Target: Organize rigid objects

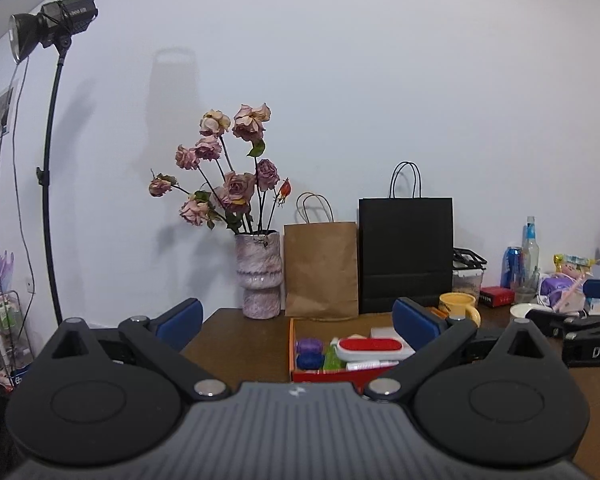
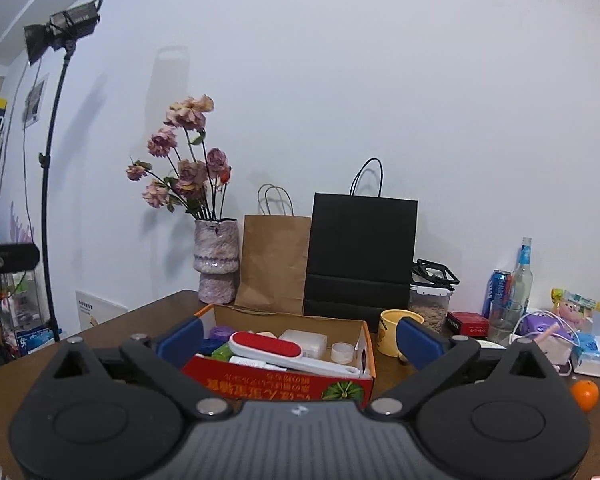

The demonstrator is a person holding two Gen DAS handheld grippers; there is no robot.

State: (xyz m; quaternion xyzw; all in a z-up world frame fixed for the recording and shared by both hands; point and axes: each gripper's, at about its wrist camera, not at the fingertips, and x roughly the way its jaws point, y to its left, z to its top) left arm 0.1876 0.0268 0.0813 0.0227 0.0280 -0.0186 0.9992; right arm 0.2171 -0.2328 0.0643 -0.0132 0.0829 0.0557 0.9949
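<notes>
I saw a matt brown wooden bench [image 2: 148,320] carrying a printed cardboard box [image 2: 284,386]. In it lay a smooth white plastic brush [image 2: 284,350] with a red cloth-like pad. Farther back stood a glossy mottled ceramic vase [image 2: 216,260], a brown paper bag [image 2: 274,264] and a matt black paper bag [image 2: 360,256].

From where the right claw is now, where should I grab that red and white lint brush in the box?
Take the lint brush by its narrow white handle, coming from above. It lies flat on top of the other items in the red cardboard box, handle angled toward the box's right front corner, and its red head looks wider and harder to pinch.
</notes>
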